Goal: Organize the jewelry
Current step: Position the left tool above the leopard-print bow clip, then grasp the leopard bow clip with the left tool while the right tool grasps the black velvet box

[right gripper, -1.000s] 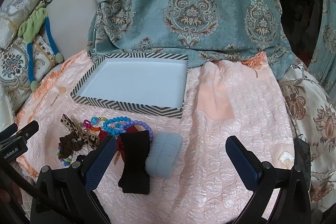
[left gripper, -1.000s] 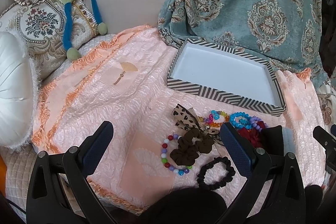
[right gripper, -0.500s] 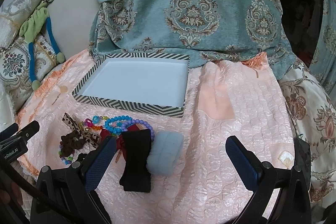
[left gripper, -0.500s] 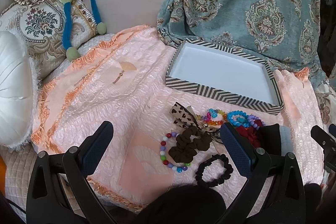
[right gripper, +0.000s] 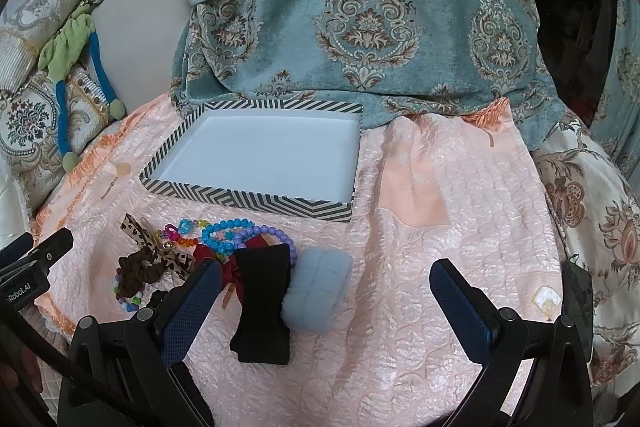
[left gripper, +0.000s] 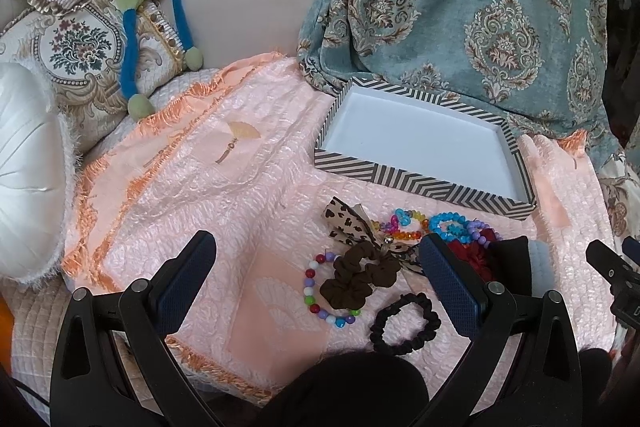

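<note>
The left tool [left gripper: 316, 279] hangs wide open and empty over the brown scrunchie [left gripper: 358, 281], which lies on the pink bedspread [left gripper: 224, 195] beside the black scrunchie [left gripper: 404, 323]. I think it should pinch only that one. Further right, the striped box [right gripper: 248, 197] waits empty, and the right tool [right gripper: 326, 301] is also wide, holding nothing.

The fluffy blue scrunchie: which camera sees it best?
The right wrist view: the fluffy blue scrunchie lies whole and unblocked beside the black bow. In the left wrist view only a sliver peeks out behind that bow.
</note>
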